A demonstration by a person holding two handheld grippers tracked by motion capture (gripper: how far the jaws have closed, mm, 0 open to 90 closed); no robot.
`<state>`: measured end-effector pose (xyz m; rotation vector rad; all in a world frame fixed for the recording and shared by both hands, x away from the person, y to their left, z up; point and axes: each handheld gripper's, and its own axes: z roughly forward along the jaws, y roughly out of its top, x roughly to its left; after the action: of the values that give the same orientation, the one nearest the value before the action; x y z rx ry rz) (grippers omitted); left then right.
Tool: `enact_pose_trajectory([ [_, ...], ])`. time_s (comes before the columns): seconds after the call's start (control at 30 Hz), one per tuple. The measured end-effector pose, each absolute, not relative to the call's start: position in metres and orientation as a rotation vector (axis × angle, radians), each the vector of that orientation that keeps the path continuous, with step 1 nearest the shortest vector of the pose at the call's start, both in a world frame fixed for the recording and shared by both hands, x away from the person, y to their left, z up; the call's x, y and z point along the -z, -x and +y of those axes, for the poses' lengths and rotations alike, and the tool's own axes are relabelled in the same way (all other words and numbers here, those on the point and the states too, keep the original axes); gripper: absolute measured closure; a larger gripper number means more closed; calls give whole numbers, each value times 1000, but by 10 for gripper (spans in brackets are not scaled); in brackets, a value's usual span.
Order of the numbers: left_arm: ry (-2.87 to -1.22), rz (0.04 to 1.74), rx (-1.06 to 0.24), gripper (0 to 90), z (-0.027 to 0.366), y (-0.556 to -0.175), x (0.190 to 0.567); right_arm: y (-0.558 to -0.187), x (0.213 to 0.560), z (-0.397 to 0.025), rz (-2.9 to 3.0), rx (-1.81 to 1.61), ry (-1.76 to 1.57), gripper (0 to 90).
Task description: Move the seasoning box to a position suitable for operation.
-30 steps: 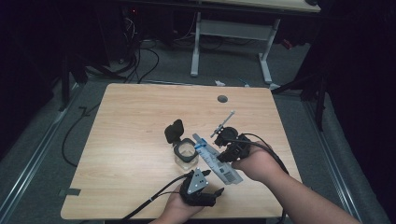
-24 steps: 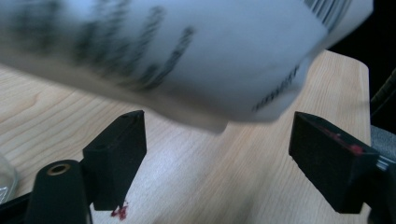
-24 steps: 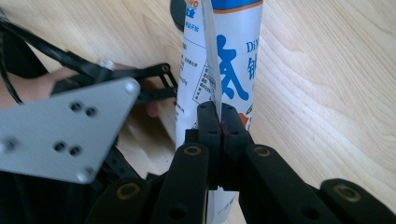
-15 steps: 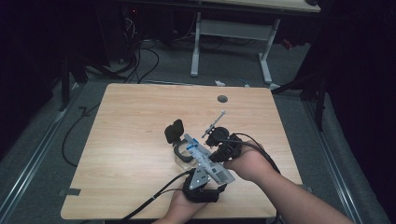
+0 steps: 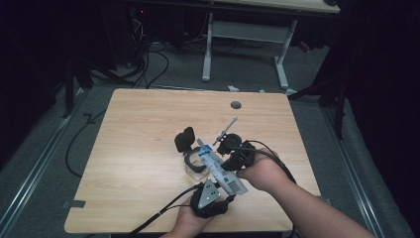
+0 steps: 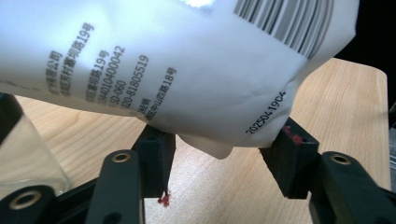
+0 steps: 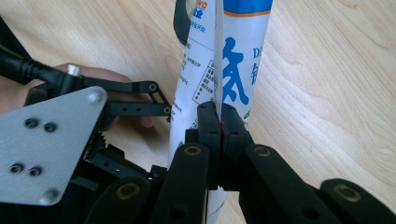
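A white and blue printed packet [image 5: 218, 168] [image 7: 233, 60] slants above the wooden table [image 5: 143, 124], its upper end over a small glass jar [image 5: 194, 167]. My right gripper [image 5: 229, 158] [image 7: 220, 126] is shut on the packet's flat seam. My left gripper [image 5: 227, 194] [image 6: 219, 163] sits at the packet's lower end, jaws open on either side of its bottom corner [image 6: 187, 70]. The jar's black hinged lid [image 5: 185, 139] stands open. In the right gripper view, the left gripper's grey plate [image 7: 51, 140] lies close on the left.
A thin metal-tipped stick [image 5: 225, 129] pokes up behind the right gripper. A round cable hole [image 5: 236, 105] is near the table's far edge. Another desk's white legs [image 5: 282, 54] stand beyond, with cables on the floor. The glass jar wall [image 6: 23, 154] shows beside my left jaws.
The right hand has shifted the packet slightly left and toward the jar. The left gripper has come up under the packet's lower end.
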<state>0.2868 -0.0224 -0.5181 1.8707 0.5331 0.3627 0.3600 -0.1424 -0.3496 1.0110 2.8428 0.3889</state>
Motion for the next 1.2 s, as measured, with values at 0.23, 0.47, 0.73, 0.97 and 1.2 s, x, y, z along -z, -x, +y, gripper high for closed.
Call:
enact_pose_trajectory([
  [0.23,-1874,520,-393,526,-20,-286,516,-362,350,-139,2843,-382,-1002,899],
  [0.47,-1881,518,-424,567,-18,-284,515,-366,351,-136,2848,-372,-998,899],
  [0.73,-1884,539,-464,572,-16,-279,513,-370,353,-130,2864,-362,-973,899],
  [0.97,-1889,552,-488,574,-13,-274,512,-371,355,-123,2877,-350,-965,899],
  [1.2,-1881,539,-519,575,-13,-270,508,-372,354,-121,2878,-345,-957,899],
])
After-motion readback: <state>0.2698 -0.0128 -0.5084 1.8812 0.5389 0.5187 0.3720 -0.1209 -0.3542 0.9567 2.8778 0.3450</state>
